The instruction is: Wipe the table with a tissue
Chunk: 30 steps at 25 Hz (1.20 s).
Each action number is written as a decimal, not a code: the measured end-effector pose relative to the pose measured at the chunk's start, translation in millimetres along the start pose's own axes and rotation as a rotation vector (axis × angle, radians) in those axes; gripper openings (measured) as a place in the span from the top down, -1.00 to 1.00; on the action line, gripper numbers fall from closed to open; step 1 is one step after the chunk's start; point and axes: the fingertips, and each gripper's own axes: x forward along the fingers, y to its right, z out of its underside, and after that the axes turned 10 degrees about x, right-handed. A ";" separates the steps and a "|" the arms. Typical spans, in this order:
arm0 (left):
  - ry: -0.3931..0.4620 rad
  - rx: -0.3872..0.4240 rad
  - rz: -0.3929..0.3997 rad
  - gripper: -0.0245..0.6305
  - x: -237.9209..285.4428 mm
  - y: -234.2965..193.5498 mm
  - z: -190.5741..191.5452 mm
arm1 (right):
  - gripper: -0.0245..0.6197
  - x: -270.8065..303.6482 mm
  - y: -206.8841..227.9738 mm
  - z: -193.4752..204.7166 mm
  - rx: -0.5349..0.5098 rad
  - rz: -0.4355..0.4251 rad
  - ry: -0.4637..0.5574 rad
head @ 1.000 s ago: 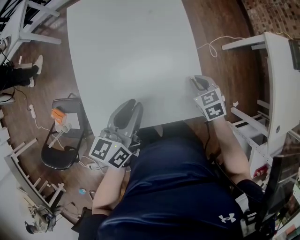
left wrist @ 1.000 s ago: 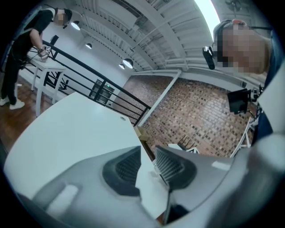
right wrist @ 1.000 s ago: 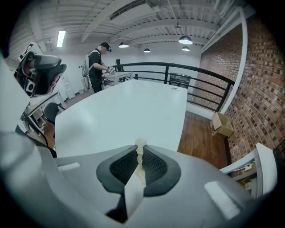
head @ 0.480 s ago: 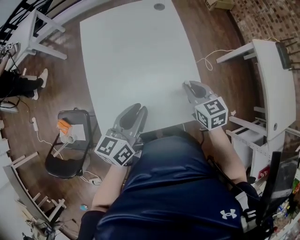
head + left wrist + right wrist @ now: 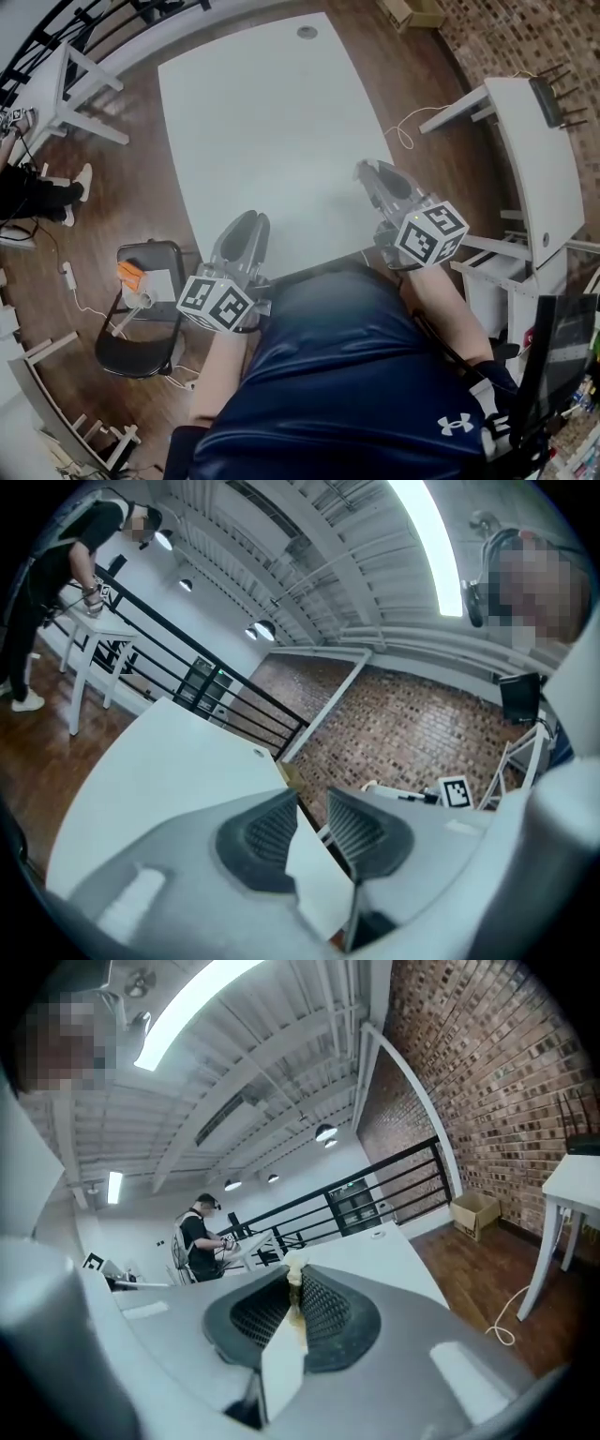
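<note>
The white table fills the upper middle of the head view, and its top is bare. My left gripper hovers at the near edge, tilted up. Its jaws stand a little apart, with nothing between the ribbed pads. My right gripper is at the table's near right corner, also tilted up. In the right gripper view the jaws are pressed together on a small off-white scrap of tissue that pokes out at the tips. The head view does not show the tissue.
A black folding chair with small items on it stands left of the table. A white side table is on the right and a cord lies on the wood floor. A person stands at a far white bench.
The head view has shifted, so the table's far edge now shows. Both grippers stay by the near edge; the right one has tipped up and drifted slightly left.
</note>
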 end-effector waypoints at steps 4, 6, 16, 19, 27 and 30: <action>-0.003 0.006 0.000 0.63 0.1 1.7 -3.2 | 0.84 -5.3 -23.8 -22.2 0.036 -0.090 0.123; 0.006 0.009 0.012 0.63 -1.7 -0.1 -3.9 | 0.84 -5.6 -34.3 -23.5 0.023 -0.112 0.147; 0.016 -0.001 -0.001 0.63 -10.5 -4.2 -2.9 | 0.84 1.1 -51.5 -16.0 -0.028 -0.138 0.114; 0.016 -0.004 -0.010 0.63 -12.9 -5.5 -1.7 | 0.84 1.4 -53.8 -14.2 -0.029 -0.145 0.108; 0.000 -0.006 -0.019 0.63 -14.0 -3.9 0.0 | 0.84 2.9 -56.4 -9.6 -0.020 -0.158 0.098; 0.010 -0.004 -0.012 0.63 -13.2 -3.0 1.0 | 0.84 2.6 -58.0 -10.5 -0.021 -0.164 0.097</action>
